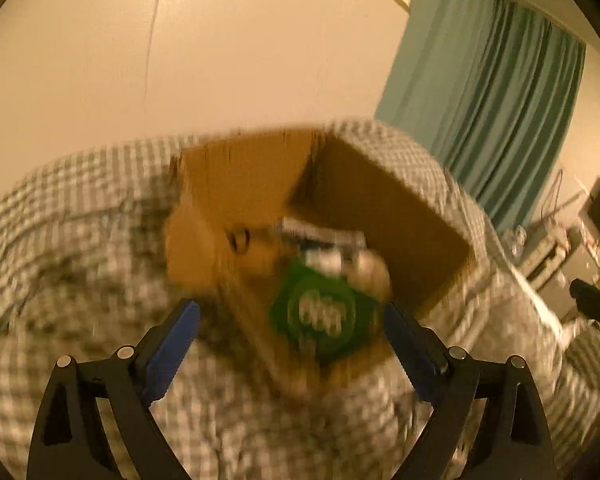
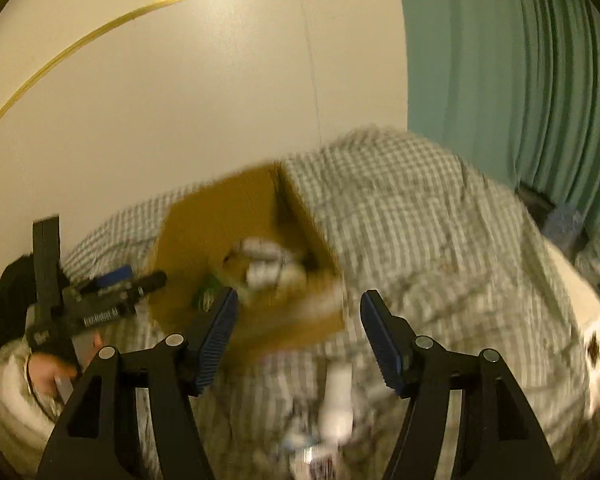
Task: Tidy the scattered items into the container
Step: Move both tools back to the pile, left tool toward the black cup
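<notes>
While both views are smeared by motion, we can make out the cardboard box (image 1: 260,200) sitting open on the checked bedspread (image 1: 80,208), toward the bed's wall-side edge. Our left gripper (image 1: 292,340) hangs over the box's near corner with its jaws spread wide and nothing between the pads; a green packet (image 1: 316,312) and some pale items lie inside. Our right gripper (image 2: 298,328) is also open and empty, above the bedspread just in front of the box. A white tube-like item (image 2: 338,404) is left on the cover below it. The risk we see: the soft bedding could let the box tip if a finger catches its rim, and blur may spoil our aim.
</notes>
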Demonstrator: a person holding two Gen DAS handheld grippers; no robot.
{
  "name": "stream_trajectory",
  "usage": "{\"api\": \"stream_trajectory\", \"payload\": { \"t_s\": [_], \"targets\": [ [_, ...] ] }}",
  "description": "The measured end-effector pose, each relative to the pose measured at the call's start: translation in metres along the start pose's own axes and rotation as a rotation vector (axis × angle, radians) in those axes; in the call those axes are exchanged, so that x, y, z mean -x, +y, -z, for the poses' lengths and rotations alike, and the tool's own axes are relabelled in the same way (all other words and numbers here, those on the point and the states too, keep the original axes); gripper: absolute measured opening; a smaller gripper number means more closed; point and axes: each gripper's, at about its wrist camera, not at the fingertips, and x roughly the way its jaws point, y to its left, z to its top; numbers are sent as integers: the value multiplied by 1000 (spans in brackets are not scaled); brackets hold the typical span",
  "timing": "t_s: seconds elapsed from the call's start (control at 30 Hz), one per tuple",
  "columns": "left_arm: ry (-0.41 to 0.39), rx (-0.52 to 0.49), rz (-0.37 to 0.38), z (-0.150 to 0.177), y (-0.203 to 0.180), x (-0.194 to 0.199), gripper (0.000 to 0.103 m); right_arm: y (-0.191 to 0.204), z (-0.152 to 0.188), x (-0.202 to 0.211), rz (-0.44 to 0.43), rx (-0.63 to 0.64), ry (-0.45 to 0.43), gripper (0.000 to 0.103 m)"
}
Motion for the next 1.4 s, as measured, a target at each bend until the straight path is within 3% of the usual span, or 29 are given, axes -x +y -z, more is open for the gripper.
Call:
{"api": "stream_trajectory", "payload": {
  "t_s": [0.13, 0.23, 0.47, 0.63, 0.73, 0.8, 0.87, 0.93, 1.1, 1.23, 1.4],
  "targets": [
    [116, -37, -6, 44, -7, 2, 95, -9, 52, 2, 3, -58, 118, 63],
    [208, -69, -14, 72, -17, 5, 95, -6, 73, 4, 23, -62, 167, 63],
    [408, -115, -12, 135, -37, 23, 95, 7, 94, 14, 30, -56, 219, 63],
    [584, -218, 2, 182, -52, 19, 95, 3, 119, 6, 29, -114, 324, 63],
    [663, -263, 10, 197, -58, 9, 80, 4, 121, 0, 37, -103, 342, 63],
    [725, -276, -23, 210, -56, -2, 70, 7, 121, -3, 42, -93, 349, 63],
    [773, -269, -24, 218, -53, -7, 49, 9, 123, -5, 50, -77, 360, 63],
    [782, -263, 7, 219, -54, -6, 41, 10, 125, -9, 57, -72, 372, 63],
    [710, -238, 26, 208, -53, 9, 37, 8, 127, -17, 69, -76, 397, 63],
    [627, -153, 59, 188, -42, 23, 33, 3, 128, -21, 56, -92, 412, 63],
    [579, -71, 80, 170, -29, 25, 32, -3, 126, -29, 53, -119, 427, 63]
  ]
}}
